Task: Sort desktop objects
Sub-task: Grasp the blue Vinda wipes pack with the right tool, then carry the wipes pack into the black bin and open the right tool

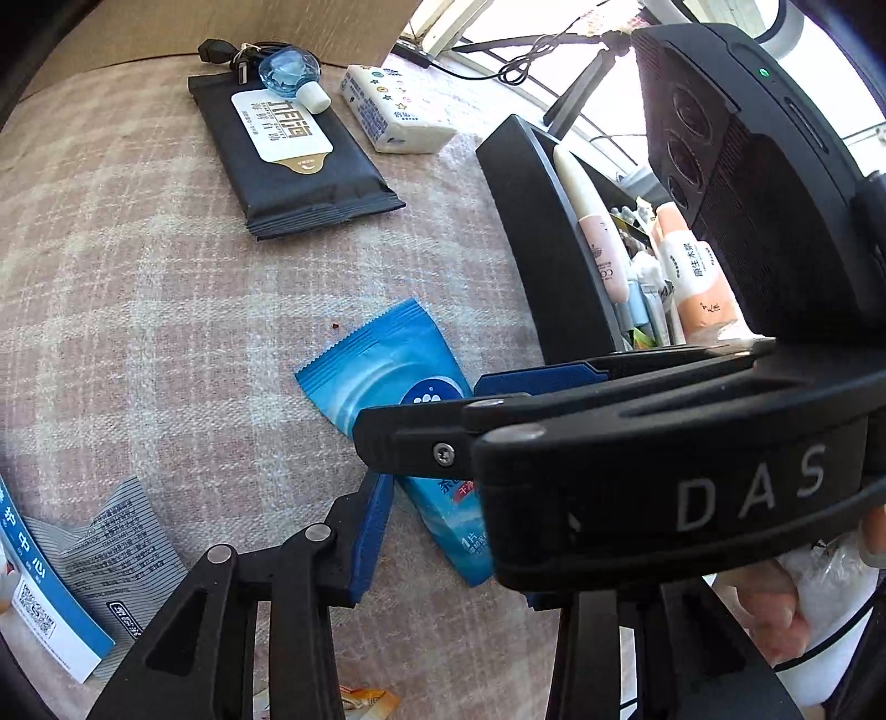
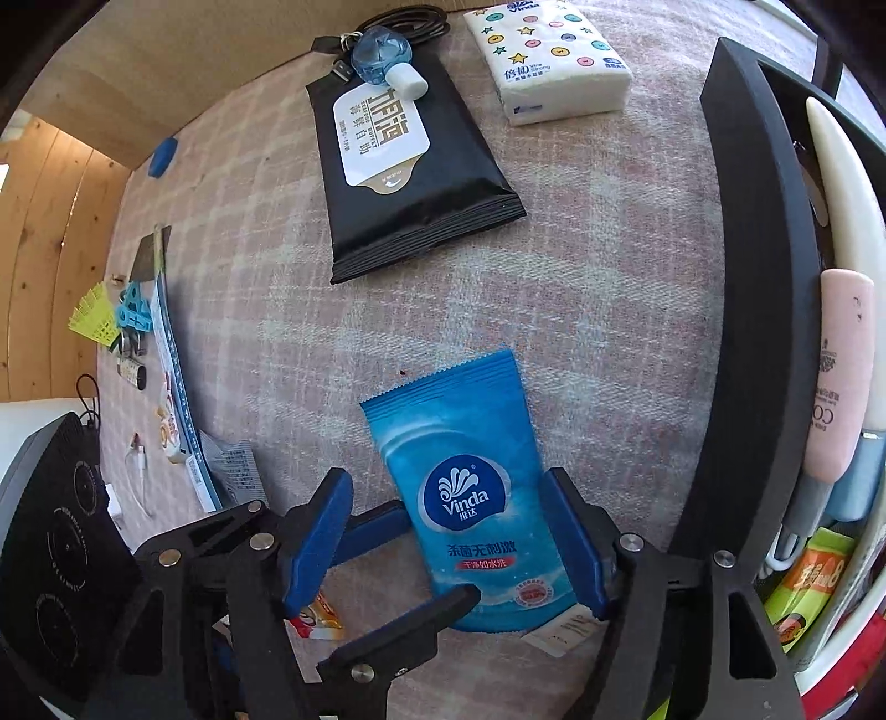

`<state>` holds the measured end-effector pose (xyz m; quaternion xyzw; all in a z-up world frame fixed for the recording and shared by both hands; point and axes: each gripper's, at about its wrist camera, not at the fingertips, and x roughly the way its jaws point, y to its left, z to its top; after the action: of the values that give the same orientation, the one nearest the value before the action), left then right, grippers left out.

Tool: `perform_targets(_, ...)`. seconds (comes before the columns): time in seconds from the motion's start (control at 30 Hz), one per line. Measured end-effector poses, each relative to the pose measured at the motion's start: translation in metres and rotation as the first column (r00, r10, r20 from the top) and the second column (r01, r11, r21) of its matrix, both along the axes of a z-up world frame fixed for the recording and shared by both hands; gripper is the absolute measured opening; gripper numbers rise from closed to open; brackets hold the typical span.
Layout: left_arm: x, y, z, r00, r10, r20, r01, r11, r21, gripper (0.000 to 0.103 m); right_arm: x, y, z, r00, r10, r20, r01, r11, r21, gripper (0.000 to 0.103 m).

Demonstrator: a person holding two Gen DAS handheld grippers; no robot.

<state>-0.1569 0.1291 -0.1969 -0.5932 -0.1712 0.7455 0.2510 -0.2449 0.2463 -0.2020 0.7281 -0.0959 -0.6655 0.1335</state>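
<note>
Blue wipe pack (image 2: 465, 493) between spread fingers (image 2: 576, 548); cloth beyond bare.

Pink plaid cloth (image 2: 581, 266) covers the surface, wood panelling (image 2: 50, 232) behind, apparently a bright window (image 1: 554, 22)

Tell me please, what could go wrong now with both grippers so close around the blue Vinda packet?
1. Both the right gripper and the left gripper crowd the blue wipe packet; their fingers may collide.
2. The packet lies flat on the cloth, so the pads may slide over it or pinch the cloth.
3. A small white sachet lies partly under the packet's end and could be dragged along.
</note>
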Motion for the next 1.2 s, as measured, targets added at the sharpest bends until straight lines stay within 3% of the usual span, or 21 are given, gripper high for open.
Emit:
perform_targets(0.17,0.01,0.004,0.002,1.0,-0.013,-0.008,0.013,1.0,-0.003,0.039,0.017,0.007,0.0,0.999,-0.021,-0.034,0.02,1.0,-0.025,0.059)
perform_targets(0.27,0.017,0.006,0.002,1.0,-0.015,0.003,0.015,1.0,0.008,0.037,0.022,0.007,-0.001,0.998,-0.053,-0.038,0.051,0.997,-0.053,0.045)
perform_targets(0.33,0.02,0.006,0.004,1.0,-0.009,-0.003,0.009,1.0,-0.005,0.035,0.024,0.006,-0.005,0.997,-0.077,-0.022,0.075,0.993,-0.089,0.028)
perform_targets(0.53,0.01,-0.012,0.004,1.0,0.017,0.006,-0.017,1.0,-0.01,0.033,0.03,-0.005,-0.01,0.991,-0.128,-0.031,0.121,0.979,-0.163,0.018)
perform_targets(0.67,0.014,-0.025,0.023,0.999,0.015,-0.032,-0.015,1.0,-0.021,0.033,0.034,-0.008,0.0,0.987,-0.151,-0.062,0.135,0.968,-0.212,0.016)
perform_targets(0.8,0.013,-0.012,0.043,0.998,-0.012,-0.063,0.011,1.0,-0.021,0.033,0.04,0.0,0.021,0.981,-0.167,-0.097,0.139,0.96,-0.244,0.016)
perform_targets(1.0,0.011,0.037,0.071,0.989,-0.099,-0.112,0.099,0.995,-0.003,0.033,0.055,0.032,0.053,0.963,-0.227,-0.146,0.183,0.946,-0.267,0.016)
perform_targets(1.2,0.009,0.102,0.09,0.964,-0.221,-0.149,0.224,0.975,0.001,0.033,0.076,0.094,0.08,0.925,-0.331,-0.188,0.275,0.922,-0.272,0.016)
